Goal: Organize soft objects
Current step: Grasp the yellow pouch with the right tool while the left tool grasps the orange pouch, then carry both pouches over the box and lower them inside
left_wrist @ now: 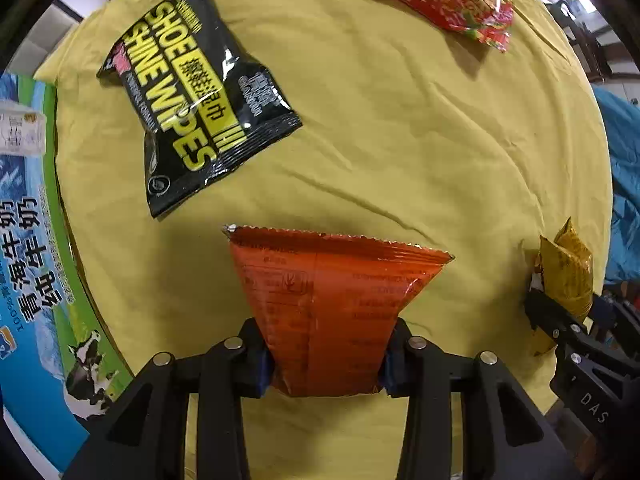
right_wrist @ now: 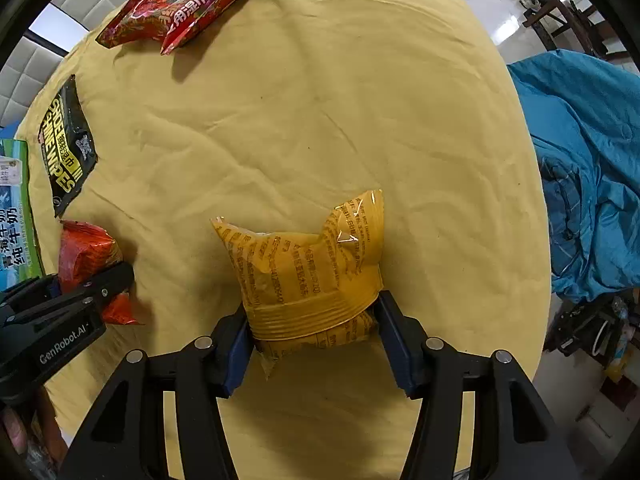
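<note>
claws (left_wrist: 326,360) (right_wrist: 316,344) each clamping a packet, bare yellow cloth (right_wrist: 320,120) ahead

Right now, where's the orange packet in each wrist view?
Left wrist: orange packet bottom centre, clamped in the left hand-held gripper.
Right wrist: same packet at the left edge, in that gripper seen side-on.
Shared landmark: black shoe wipes pack, lying on the yellow cloth.

Four soft packs on a yellow cloth (right_wrist: 320,120), one black shoe-wipes pack (left_wrist: 192,100), one red floral wipes pack (right_wrist: 176,8), one orange packet (left_wrist: 332,312), one yellow packet (right_wrist: 308,268), two grippers, left gripper (left_wrist: 326,360), right gripper (right_wrist: 316,344), one milk carton box (left_wrist: 28,240), one blue fabric heap (right_wrist: 588,168)
</note>
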